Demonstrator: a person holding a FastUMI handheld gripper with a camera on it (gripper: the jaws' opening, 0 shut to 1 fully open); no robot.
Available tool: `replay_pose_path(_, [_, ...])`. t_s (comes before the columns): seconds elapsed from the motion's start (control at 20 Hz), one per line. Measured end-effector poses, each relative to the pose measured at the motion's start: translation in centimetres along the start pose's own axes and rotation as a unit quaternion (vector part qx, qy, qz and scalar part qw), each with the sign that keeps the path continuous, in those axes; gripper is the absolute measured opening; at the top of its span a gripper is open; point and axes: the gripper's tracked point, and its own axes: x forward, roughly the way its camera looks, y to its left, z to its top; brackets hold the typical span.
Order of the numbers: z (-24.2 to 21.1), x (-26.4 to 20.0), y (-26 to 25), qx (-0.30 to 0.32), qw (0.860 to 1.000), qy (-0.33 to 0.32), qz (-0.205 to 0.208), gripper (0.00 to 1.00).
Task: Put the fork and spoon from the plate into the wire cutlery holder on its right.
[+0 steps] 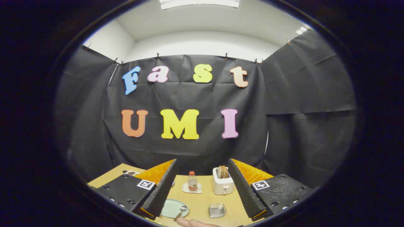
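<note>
One wooden table point(202, 201) lies between the wide-apart, empty fingers of the gripper point(202, 186). Beyond them stand one toaster point(223, 184) and one bottle point(192, 181), label unreadable. Between them: one plate point(170, 208) with one spoon point(181, 212), one wire cutlery holder point(217, 210).

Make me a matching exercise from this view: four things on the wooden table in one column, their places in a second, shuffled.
Things:
1. pale green round plate
2. small wire cutlery holder
3. white toaster
4. small red-capped bottle

Places:
A. far side of the table, standing on a white coaster
B. by the left finger of the open gripper, a spoon on it
C. right of the plate, between the fingers
D. far side, beside the right finger, slices in it

Pairs: 1-B, 2-C, 3-D, 4-A
</note>
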Motion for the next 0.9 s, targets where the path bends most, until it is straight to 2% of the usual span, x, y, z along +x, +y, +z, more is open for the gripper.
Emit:
replay_pose_path(0.4, [0.6, 1.0, -0.1, -0.014, 1.0, 0.005, -0.003, 0.95])
replay_pose_path(0.9, [-1.2, 2.3, 1.8, -0.012, 1.0, 0.024, 0.004, 0.95])
